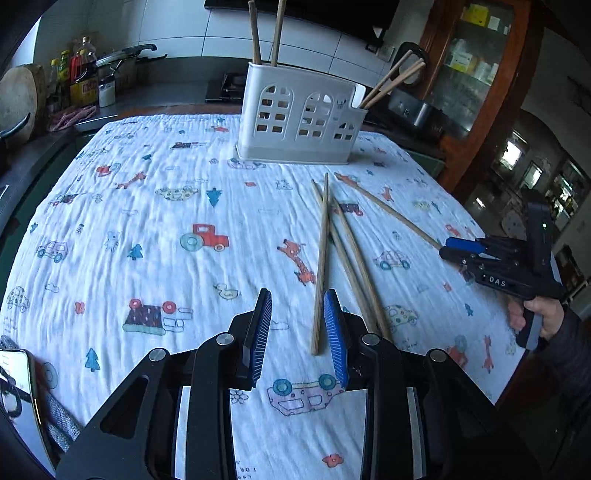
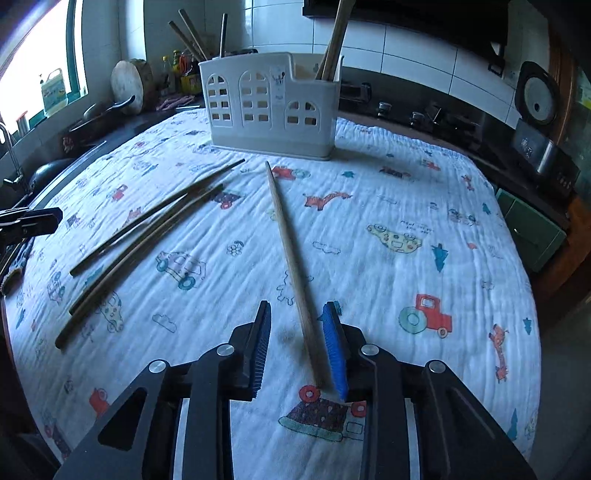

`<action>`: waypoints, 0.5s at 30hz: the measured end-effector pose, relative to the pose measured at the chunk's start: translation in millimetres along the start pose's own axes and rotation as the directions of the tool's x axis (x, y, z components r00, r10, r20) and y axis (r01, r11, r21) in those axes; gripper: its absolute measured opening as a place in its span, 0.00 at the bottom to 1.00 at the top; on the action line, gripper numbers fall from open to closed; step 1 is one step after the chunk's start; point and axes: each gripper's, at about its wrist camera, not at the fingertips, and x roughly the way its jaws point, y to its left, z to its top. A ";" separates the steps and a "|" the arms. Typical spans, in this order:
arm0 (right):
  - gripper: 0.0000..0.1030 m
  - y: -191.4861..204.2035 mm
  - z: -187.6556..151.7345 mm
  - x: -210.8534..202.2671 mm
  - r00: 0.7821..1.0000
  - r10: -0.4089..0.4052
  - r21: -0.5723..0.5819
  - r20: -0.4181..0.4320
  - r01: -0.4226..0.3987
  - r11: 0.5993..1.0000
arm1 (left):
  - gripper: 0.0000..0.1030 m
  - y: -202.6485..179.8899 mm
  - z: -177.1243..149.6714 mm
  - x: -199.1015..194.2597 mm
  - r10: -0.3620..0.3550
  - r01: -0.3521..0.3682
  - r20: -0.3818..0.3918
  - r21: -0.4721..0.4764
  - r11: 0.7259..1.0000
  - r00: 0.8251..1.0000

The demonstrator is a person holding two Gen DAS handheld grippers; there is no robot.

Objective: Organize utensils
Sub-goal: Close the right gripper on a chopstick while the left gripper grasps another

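Note:
A white perforated utensil holder (image 1: 295,122) (image 2: 273,110) stands at the far side of a cartoon-print cloth (image 1: 147,221), with chopsticks upright in its left (image 1: 255,33) and right (image 1: 391,77) compartments. Three loose chopsticks (image 1: 343,243) lie crossed on the cloth. My left gripper (image 1: 298,295) hovers low over the near end of one (image 1: 321,258), which lies between its parted pads, untouched. A fourth chopstick (image 2: 291,266) runs between the jaws of my right gripper (image 2: 297,304) (image 1: 445,248). It rests against the right blue pad (image 2: 334,350) and clear of the left pad.
A phone (image 1: 18,387) lies at the cloth's near-left corner. Bottles (image 1: 81,74) and a round wooden board (image 1: 18,99) stand on the counter at far left. A rice cooker (image 2: 539,96) sits at far right. A hand (image 1: 543,314) holds the right gripper.

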 end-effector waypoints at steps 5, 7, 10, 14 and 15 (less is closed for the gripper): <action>0.21 1.0 -1.6 6.2 1.000 -0.006 -0.012 -0.021 0.005 1.000 | 0.29 -4.9 -6.1 6.6 -0.014 0.014 -0.018 0.024 1.000 1.000; 0.19 0.6 -2.1 6.6 1.000 -0.006 -0.011 -0.023 0.006 1.000 | 0.29 -10.2 -6.5 10.8 -0.012 0.014 -0.025 0.049 0.999 1.000; 0.14 -0.5 -2.2 6.8 1.000 -0.012 -0.013 -0.026 0.012 1.000 | 0.29 -16.5 -7.5 19.7 -0.003 0.007 -0.043 0.080 0.997 0.999; 0.09 -2.3 -2.7 6.9 0.999 -0.023 -0.011 -0.031 0.023 1.000 | 0.26 -19.6 -6.8 32.2 -0.006 0.012 -0.065 0.090 0.996 0.998; 0.09 -1.3 -3.1 6.4 0.999 -0.028 -0.017 -0.029 0.028 0.999 | 0.26 -21.0 -6.6 36.1 -0.006 0.012 -0.072 0.095 0.995 0.997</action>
